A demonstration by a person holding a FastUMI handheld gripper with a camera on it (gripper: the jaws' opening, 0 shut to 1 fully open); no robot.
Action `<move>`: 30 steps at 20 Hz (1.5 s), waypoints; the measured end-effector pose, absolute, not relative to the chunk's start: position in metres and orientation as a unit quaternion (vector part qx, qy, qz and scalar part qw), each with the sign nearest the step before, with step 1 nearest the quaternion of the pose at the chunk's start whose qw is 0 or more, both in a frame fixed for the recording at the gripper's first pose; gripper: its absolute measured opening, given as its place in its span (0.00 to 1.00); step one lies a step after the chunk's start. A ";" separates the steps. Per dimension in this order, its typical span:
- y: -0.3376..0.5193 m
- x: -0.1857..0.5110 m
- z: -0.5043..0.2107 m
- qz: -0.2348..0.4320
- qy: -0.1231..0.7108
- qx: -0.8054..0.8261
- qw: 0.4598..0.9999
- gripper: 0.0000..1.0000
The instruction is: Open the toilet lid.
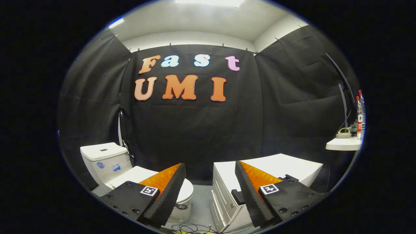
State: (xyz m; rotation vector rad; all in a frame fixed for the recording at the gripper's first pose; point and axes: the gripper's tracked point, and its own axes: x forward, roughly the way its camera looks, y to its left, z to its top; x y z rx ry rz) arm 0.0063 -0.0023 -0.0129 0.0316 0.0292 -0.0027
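Gripper: fingers wide apart, holding nothing, raised above the floor. Toilet: far left, beyond the left finger; lid down. Cabinet: right, behind the right finger. Shelf: far right, carrying bottles.

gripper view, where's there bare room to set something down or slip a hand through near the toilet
The gripper is open, fingers apart with nothing between them. Free patches: the white cabinet top, and the grey floor strip between the toilet and the cabinet. Crowded: the small shelf with bottles, and the floor by the cables.
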 end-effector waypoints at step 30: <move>0.057 0.041 0.034 0.037 -0.040 0.050 0.997 0.98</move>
